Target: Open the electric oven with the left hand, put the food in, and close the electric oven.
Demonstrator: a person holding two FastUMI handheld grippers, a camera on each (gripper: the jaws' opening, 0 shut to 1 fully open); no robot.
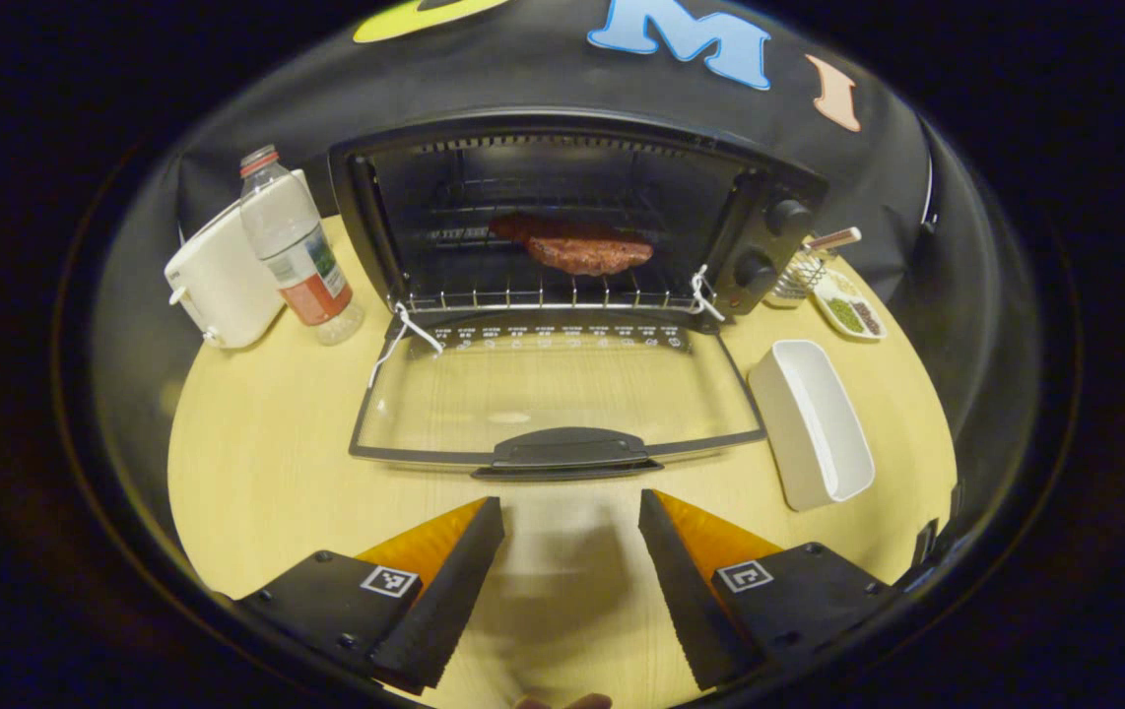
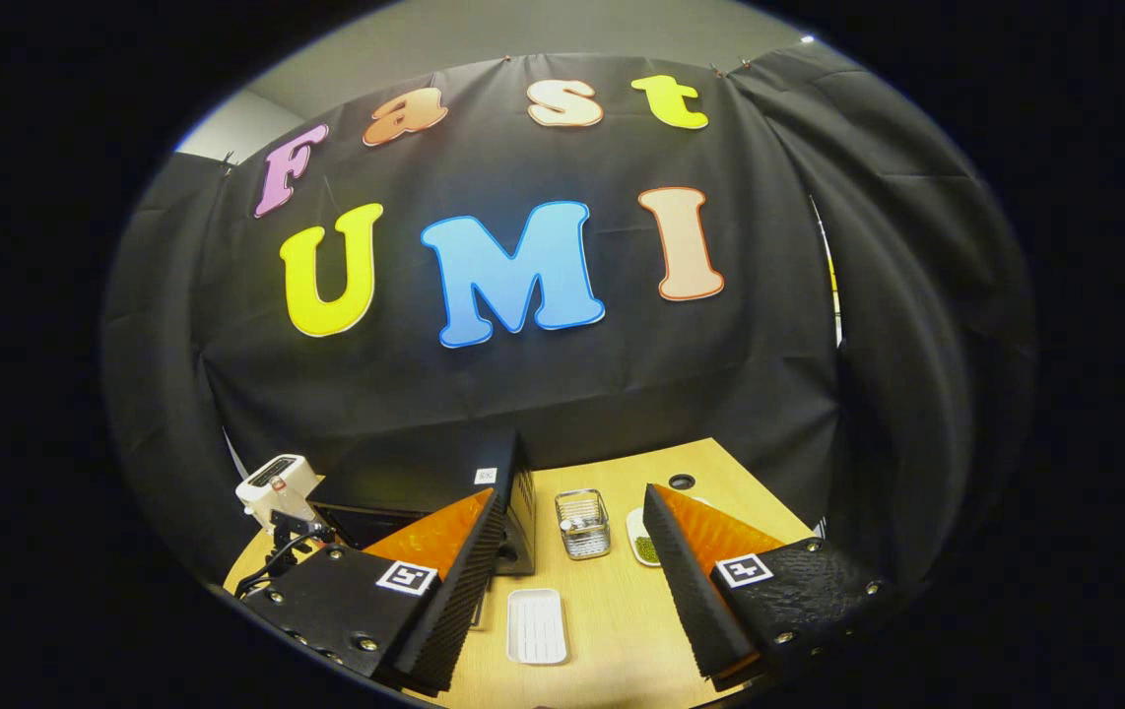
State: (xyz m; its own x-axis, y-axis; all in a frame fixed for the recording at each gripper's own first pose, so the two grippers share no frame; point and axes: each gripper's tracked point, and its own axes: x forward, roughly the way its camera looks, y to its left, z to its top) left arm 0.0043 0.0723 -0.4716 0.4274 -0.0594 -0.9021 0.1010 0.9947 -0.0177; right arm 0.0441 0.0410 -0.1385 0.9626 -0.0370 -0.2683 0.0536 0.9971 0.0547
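In the left gripper view, the electric oven [image 1: 562, 226] faces the camera, its glass door [image 1: 553, 394] folded flat onto the wooden table [image 1: 257, 463]. A meat patty [image 1: 587, 254] lies on the rack inside, long axis side to side. The left gripper [image 1: 570, 581] hangs above the table just short of the door handle [image 1: 567, 451], fingers spread, holding nothing. In the right gripper view, the right gripper [image 2: 572, 591] is likewise spread and empty, above a white tray [image 2: 536, 626].

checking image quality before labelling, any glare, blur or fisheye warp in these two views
Left gripper view: glare on the oven door glass; the patty inside is dim but sharp; the table edge bows from fisheye; a soft shadow lies between the left tongs. Right gripper view: the cloth wall curves strongly; the tray and basket are small but in focus beside the right tongs.
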